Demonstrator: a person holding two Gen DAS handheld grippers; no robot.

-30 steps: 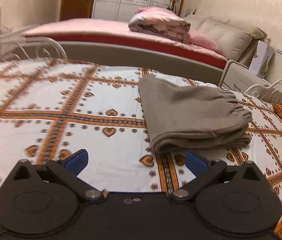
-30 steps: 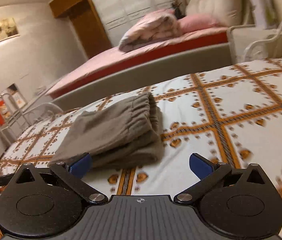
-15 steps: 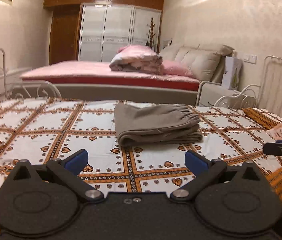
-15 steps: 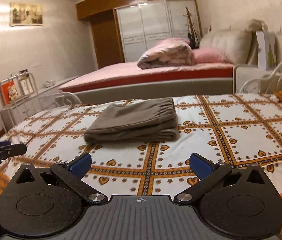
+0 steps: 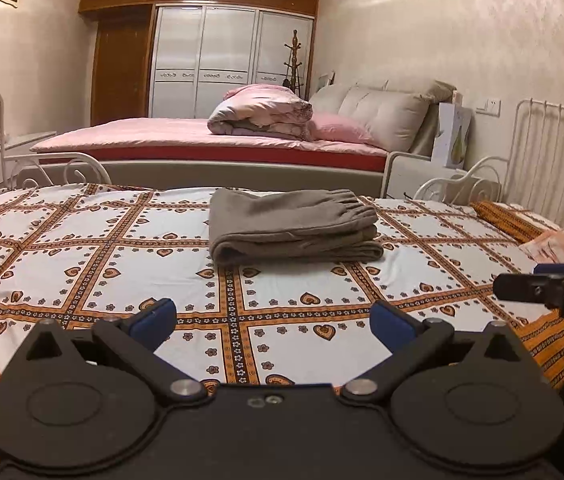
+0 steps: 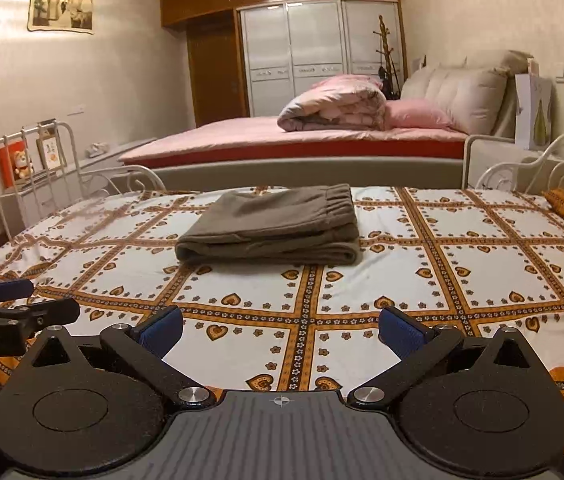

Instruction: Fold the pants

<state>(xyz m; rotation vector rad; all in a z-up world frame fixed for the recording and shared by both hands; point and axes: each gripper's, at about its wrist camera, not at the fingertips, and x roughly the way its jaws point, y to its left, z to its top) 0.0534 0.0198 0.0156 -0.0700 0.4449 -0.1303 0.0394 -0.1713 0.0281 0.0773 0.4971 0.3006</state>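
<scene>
Left wrist view: pants [image 5: 293,224] farther than before, seemingly folded; jaws apart.

The right gripper [image 5: 537,280] pokes in from the right edge of the left wrist view, and most of it is cut off. The left gripper [image 6: 14,300] peeks in at the left edge of the right wrist view (only its tips show). The pants [image 5: 293,228] hide their own inside layers. The wall picture [image 6: 62,8] is too small to make out. The bed [image 6: 481,272] runs past both side edges.
</scene>
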